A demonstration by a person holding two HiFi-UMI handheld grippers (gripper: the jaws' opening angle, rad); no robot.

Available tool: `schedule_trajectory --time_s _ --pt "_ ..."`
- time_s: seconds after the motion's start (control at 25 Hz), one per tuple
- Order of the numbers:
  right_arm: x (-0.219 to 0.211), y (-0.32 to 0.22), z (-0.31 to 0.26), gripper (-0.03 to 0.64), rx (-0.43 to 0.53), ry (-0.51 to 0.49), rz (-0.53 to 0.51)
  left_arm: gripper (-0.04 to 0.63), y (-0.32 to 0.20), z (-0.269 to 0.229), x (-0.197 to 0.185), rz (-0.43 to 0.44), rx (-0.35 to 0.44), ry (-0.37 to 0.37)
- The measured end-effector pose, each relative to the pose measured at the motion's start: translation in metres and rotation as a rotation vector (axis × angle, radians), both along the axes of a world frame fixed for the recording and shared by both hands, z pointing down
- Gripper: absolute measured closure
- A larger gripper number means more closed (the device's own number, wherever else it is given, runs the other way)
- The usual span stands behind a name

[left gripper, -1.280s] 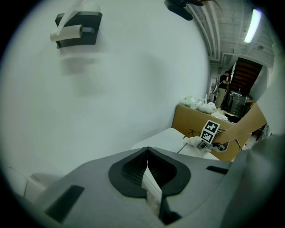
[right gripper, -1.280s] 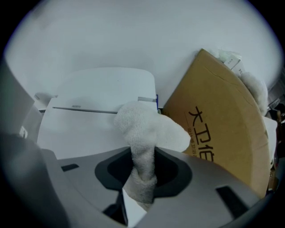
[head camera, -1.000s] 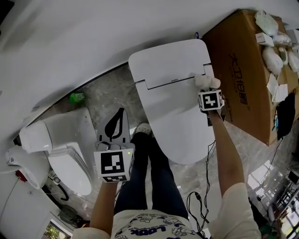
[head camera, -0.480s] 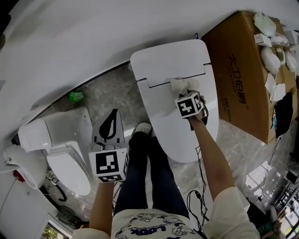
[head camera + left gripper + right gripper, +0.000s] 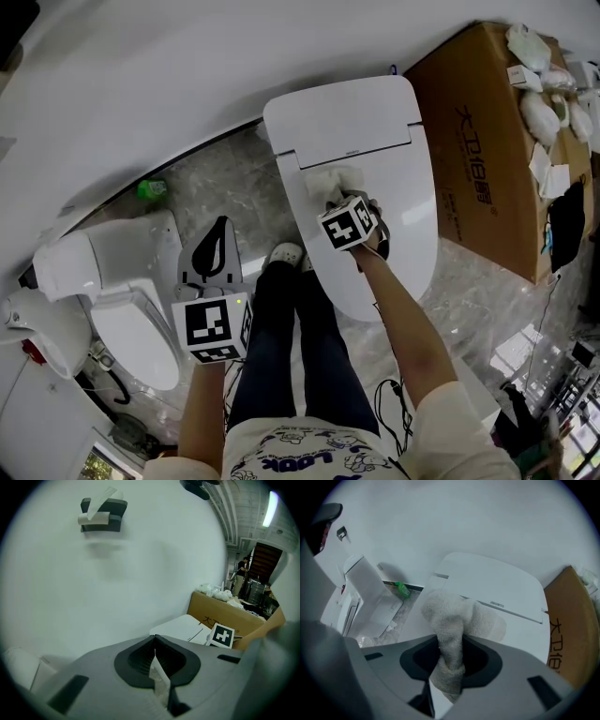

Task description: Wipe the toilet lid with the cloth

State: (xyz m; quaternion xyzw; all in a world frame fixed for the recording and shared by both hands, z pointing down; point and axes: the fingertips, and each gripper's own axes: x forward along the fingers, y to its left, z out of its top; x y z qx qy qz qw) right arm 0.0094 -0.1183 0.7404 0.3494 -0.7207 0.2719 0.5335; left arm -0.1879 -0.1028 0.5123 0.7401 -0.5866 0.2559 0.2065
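The white toilet lid [image 5: 394, 202] lies closed in the middle of the head view, below its flat tank cover [image 5: 342, 117]. My right gripper [image 5: 336, 192] is shut on a pale fluffy cloth [image 5: 334, 180], which presses on the lid's upper left part near the hinge line. In the right gripper view the cloth [image 5: 457, 618] bunches out of the shut jaws over the lid [image 5: 520, 634]. My left gripper [image 5: 219, 251] hangs over the floor to the left, jaws shut with nothing in them; the left gripper view [image 5: 154, 660] faces a white wall.
A second white toilet [image 5: 131, 300] stands at the left. A large cardboard box [image 5: 487, 131] with white bags on top sits right of the lid. A green bottle [image 5: 151, 190] lies by the wall. Cables [image 5: 398, 398] trail on the marble floor; the person's legs [image 5: 291, 356] stand beside the bowl.
My right gripper has dragged the cloth leftward across the lid, from its right edge to its upper left part. The left gripper drifted slightly left and down.
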Motion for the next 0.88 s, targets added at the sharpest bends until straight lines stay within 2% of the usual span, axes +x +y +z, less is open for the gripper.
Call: schedule_trajectory --time_s 0.4,0.68,0.88 --pt "-0.033 0.043 0.004 0.505 -0.037 -0.039 -0.07 0.586 0.016 0.004 -0.003 -0.019 -0.008 0.007" --pt "-0.063 0.09 0.004 0.505 -0.088 -0.101 -0.163 0.586 0.019 0.002 0.002 -0.015 0.005 0.005" --pt "-0.061 0.114 0.005 0.505 -0.106 -0.123 -0.232 0.586 0.022 0.0 0.005 -0.012 0.01 0.0"
